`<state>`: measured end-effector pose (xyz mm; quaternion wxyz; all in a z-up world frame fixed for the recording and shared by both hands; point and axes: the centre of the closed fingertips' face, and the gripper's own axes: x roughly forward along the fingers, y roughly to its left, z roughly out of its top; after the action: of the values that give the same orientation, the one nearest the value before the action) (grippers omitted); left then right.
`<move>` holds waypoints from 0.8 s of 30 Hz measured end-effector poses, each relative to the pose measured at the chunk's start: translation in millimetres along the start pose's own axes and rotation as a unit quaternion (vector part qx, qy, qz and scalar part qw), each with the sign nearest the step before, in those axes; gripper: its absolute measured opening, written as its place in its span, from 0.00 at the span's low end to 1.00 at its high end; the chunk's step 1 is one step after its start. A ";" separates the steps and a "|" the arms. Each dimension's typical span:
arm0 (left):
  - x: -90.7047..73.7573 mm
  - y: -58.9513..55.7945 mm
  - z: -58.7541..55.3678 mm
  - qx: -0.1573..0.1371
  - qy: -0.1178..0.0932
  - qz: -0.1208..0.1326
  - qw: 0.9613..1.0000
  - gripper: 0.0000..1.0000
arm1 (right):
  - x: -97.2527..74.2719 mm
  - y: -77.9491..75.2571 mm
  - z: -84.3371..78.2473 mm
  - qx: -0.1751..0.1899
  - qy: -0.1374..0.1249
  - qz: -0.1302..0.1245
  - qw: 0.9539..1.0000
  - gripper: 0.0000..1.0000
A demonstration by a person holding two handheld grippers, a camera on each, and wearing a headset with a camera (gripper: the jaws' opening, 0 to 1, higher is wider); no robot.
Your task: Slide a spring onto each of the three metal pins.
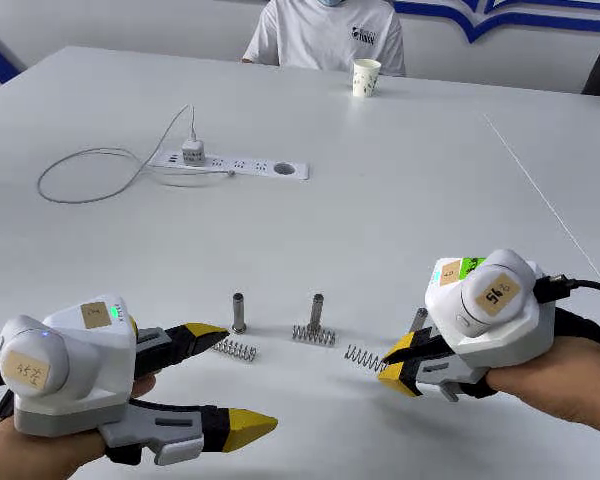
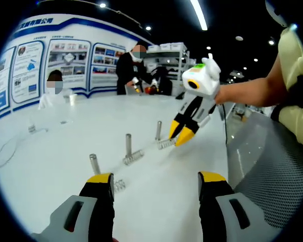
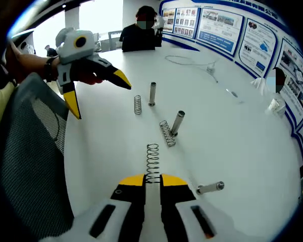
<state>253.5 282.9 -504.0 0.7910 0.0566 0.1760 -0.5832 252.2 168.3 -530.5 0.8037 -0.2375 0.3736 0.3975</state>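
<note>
Pinching an end of the spring (image 3: 152,160) right of the middle pin (image 1: 316,311), my right gripper (image 3: 152,177) seems clamped on it, though the contact is half hidden. I'd lift, tip the coil upright and centre it over the third pin (image 3: 210,188), further right. My left gripper (image 1: 245,378) hangs wide open left of the middle pin

The white worktop (image 1: 400,220) carries an upright middle pin (image 1: 316,312), with the middle spring (image 1: 313,335) lying just in front of its base. Left of the middle pin stands the left pin (image 1: 239,311), with the left spring (image 1: 236,349) nearby. To the right are the partly hidden right pin (image 1: 418,320) and the right spring (image 1: 364,357). Well beyond the middle pin lies a power strip (image 1: 230,166) with a charger (image 1: 193,152) and a looped cable (image 1: 80,165). Farther still stands a paper cup (image 1: 366,77).
</note>
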 end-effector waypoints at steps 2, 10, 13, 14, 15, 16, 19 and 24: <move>1.9 -0.6 -0.2 0.000 0.001 -0.003 1.000 0.68 | 1.0 3.6 3.7 -0.005 -0.001 0.006 1.000 0.12; 10.9 -7.1 -0.8 0.009 0.006 -0.022 1.000 0.62 | 5.4 16.9 17.2 -0.029 -0.003 0.023 0.999 0.12; 13.4 -8.6 -1.5 0.011 0.007 -0.027 1.000 0.60 | 7.3 21.3 21.4 -0.037 -0.002 0.030 0.999 0.12; 14.0 -9.1 -1.8 0.011 0.007 -0.028 1.000 0.59 | 7.8 22.2 22.8 -0.040 -0.003 0.030 0.999 0.12; 15.0 -10.1 -2.3 0.011 0.007 -0.031 0.999 0.57 | 8.6 23.9 24.9 -0.043 -0.003 0.033 0.999 0.12; 15.5 -10.9 -2.3 0.011 0.007 -0.032 0.999 0.56 | 8.9 25.1 26.3 -0.045 -0.004 0.035 0.998 0.12; 17.4 -13.7 -2.7 0.015 0.009 -0.037 0.999 0.54 | 10.6 30.2 30.9 -0.055 -0.004 0.042 0.998 0.12; 19.0 -15.8 -1.7 0.022 0.010 -0.041 0.999 0.51 | 12.9 38.0 37.4 -0.073 -0.004 0.053 0.996 0.12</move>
<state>243.1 261.3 -510.3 0.7631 0.0724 0.1732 -0.6184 241.8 221.3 -521.2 0.7639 -0.2740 0.3519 0.4665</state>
